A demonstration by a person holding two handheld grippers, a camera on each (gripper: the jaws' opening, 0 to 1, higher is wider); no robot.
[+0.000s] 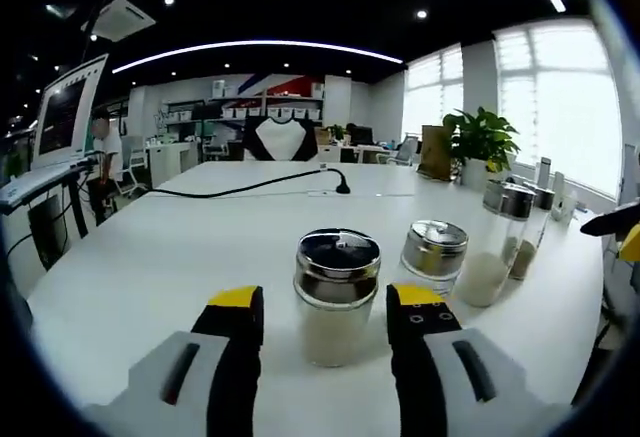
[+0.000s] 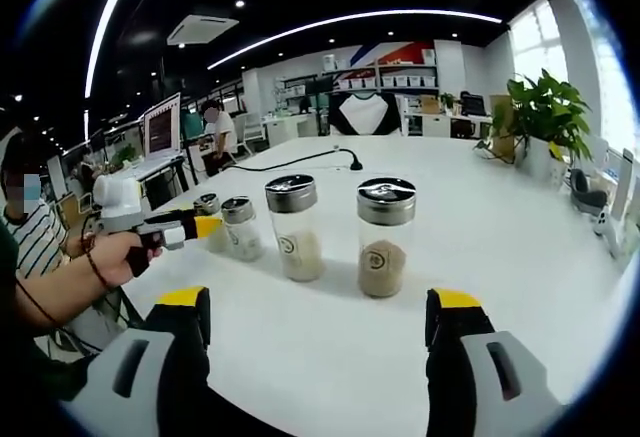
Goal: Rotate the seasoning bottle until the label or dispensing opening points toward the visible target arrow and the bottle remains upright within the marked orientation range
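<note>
With jaws wide around the seasoning bottle (image 1: 336, 295), left hand-held gripper (image 1: 325, 309) apparently not touching it.

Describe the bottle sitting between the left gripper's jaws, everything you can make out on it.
The seasoning bottle is a clear glass-looking jar with a shiny metal cap, filled most of the way with a pale, whitish powder. It stands upright on the white table, in the gap between the open jaws of the left gripper, which flank it without clearly touching. No label shows on it in the left gripper view. To its right stand more capped bottles. In the right gripper view it is likely the one hidden behind the left gripper's tip.
</note>
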